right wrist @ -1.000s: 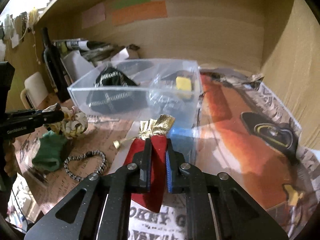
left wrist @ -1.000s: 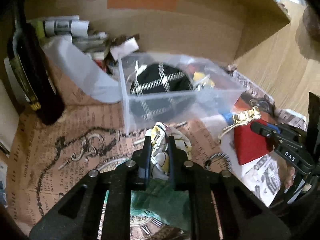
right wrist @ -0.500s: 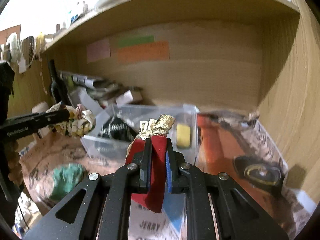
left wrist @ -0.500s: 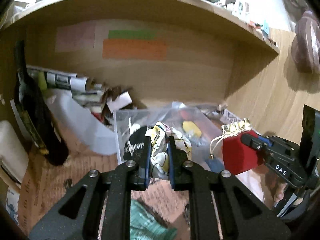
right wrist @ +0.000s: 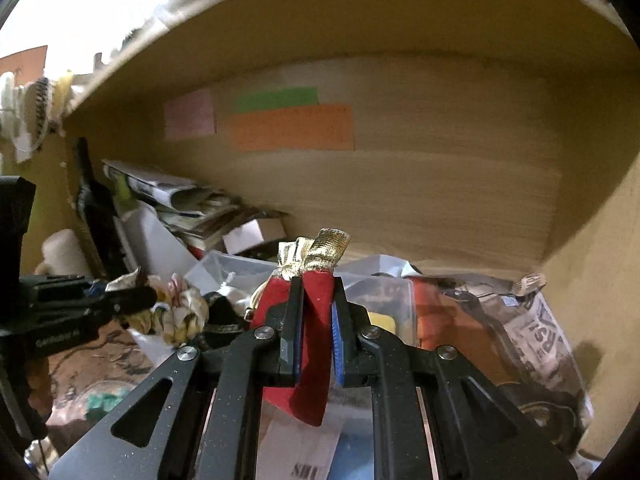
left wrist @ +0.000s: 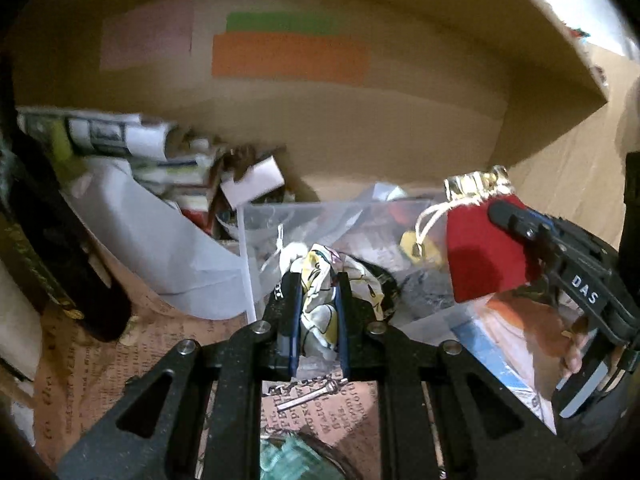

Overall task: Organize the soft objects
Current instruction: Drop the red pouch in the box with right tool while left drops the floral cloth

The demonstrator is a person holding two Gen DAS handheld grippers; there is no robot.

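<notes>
At the far left of the left wrist view a dark glass bottle (left wrist: 52, 248) stands on the paper-covered surface (left wrist: 100, 364), hard and heavy beside the soft goods. Low in the centre, the left gripper (left wrist: 317, 312) is closed on a crumpled patterned cloth (left wrist: 320, 300), cream with yellow and dark print. It looks thin, light and limp, so it will likely slump and unfold once let go; a pinch through the bunched middle, as here, seems the surest hold. It hangs over the near edge of the clear plastic bin (left wrist: 248, 248), whose stiff walls already hold a black item. Toward the right, the right gripper (right wrist: 314, 332) is clamped on a red pouch (right wrist: 312, 360), velvety and matte, with a gathered gold neck (right wrist: 316, 248) and a pale drawstring (left wrist: 424, 220). It is held above the bin's right part. The pouch folds softly between the pads; the nap should give good friction, while the dangling cord could snag the rim.
</notes>
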